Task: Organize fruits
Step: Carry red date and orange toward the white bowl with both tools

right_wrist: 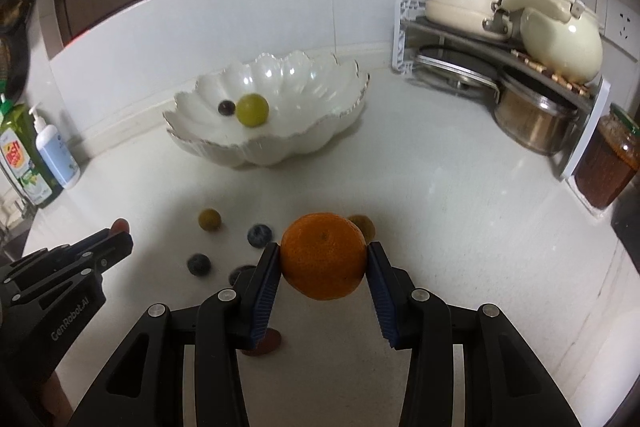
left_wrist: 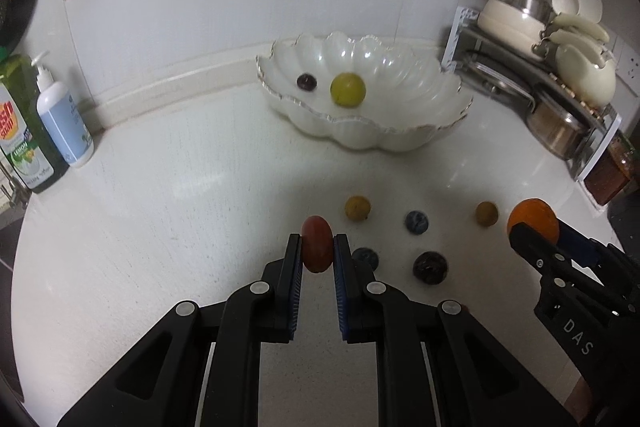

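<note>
Fruits: 2 held, 2 in bowl, 5 loose on counter in left wrist view. L gripper (left_wrist: pixel 318 253) clamped on 1 red oval fruit (left_wrist: pixel 317 243), pads tight on both sides, lower centre of frame. R gripper (right_wrist: pixel 324 263) closed about halfway on 1 orange (right_wrist: pixel 323 255), pads touching both sides, lower centre of right wrist view; it also shows at the right edge of left view.

White scalloped bowl (left_wrist: pixel 400 135), upper centre: 1 green grape (left_wrist: pixel 347 89) + 1 small dark berry (left_wrist: pixel 307 81), just beside each other.

Loose on counter (left_wrist: pixel 160 227), mid-frame betw grippers and bowl:
- 2 tan round fruits (left_wrist: pixel 357 209), (left_wrist: pixel 486 213)
- 2 blueberries (left_wrist: pixel 417 222), (left_wrist: pixel 366 258); the 2nd partly behind L finger
- 1 dark wrinkled fruit (left_wrist: pixel 430 267)

Left edge: 2 bottles, green dish soap (left_wrist: pixel 20 131) + white pump (left_wrist: pixel 64 119). Upper right: pot rack (right_wrist: pixel 520 67).
</note>
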Demonstrator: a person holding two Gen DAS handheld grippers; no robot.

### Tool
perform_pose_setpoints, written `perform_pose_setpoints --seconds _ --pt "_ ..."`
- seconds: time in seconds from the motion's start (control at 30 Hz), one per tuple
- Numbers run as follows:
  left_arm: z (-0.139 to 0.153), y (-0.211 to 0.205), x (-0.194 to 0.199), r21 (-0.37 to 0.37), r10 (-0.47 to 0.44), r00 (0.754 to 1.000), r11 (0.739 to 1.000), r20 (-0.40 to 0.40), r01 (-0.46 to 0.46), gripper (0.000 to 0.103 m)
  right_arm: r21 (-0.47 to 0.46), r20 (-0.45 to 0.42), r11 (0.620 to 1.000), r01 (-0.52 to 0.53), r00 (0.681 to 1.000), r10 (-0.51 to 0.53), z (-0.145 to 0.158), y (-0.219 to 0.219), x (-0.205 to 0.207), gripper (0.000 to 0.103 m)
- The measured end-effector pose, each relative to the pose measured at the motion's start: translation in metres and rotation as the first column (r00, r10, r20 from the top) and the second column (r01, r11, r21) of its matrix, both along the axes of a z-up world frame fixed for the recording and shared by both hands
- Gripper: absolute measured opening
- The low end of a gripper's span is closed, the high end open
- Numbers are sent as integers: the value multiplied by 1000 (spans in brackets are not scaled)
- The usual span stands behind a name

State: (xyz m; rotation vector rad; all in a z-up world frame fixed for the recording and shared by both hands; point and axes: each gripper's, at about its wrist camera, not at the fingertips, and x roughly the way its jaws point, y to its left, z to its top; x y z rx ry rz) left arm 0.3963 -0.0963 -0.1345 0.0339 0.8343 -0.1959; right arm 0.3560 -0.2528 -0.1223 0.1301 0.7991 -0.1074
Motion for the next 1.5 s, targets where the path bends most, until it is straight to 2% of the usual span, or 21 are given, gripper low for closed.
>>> perform_pose_setpoints --seconds 0.33,0.77,1.5 --pt "32 -1 -3 -31 -44 995 998 87 46 16 -8 78 1000 -10 997 11 31 12 -3 44" --pt "73 1 5 -33 -48 976 998 214 57 16 -20 182 1000 3 983 1 64 17 4 44" --pt "111 -7 54 -33 -20 962 999 273 30 16 -27 226 1000 -10 974 16 90 13 64 44"
